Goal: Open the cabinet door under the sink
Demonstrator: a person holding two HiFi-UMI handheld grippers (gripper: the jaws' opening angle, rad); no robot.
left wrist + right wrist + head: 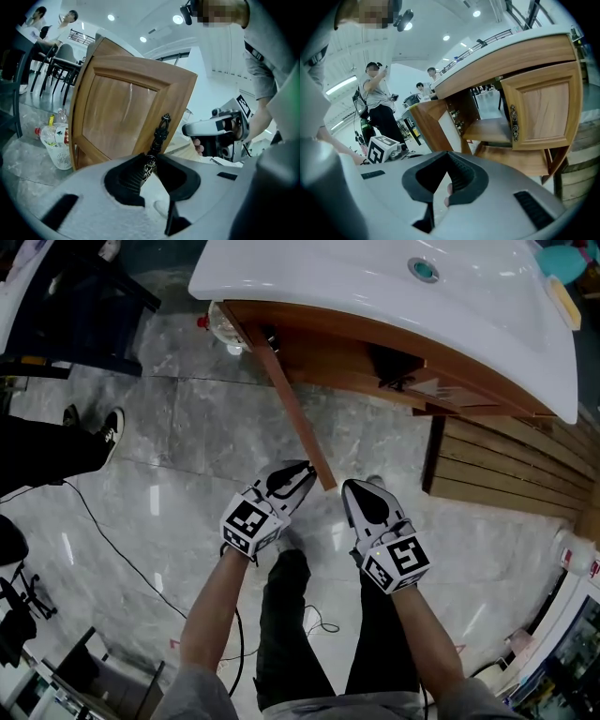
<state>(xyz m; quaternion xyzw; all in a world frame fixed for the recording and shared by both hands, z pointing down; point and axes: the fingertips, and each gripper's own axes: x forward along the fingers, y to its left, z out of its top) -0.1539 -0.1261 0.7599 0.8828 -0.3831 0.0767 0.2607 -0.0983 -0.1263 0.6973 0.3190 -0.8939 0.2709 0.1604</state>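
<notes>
The white sink sits on a wooden cabinet. The cabinet's left door stands swung out toward me and shows edge-on in the head view. In the left gripper view the door panel fills the middle. Its ornate black handle runs down between the jaws of my left gripper, which is shut on it. At the door's outer end the left gripper shows again. My right gripper hangs beside it, shut and holding nothing. The right door is closed.
A white basket with bottles stands on the marble floor left of the door. A slatted wooden platform lies right of the cabinet. A shelf shows inside the open compartment. A cable crosses the floor; people and chairs stand behind.
</notes>
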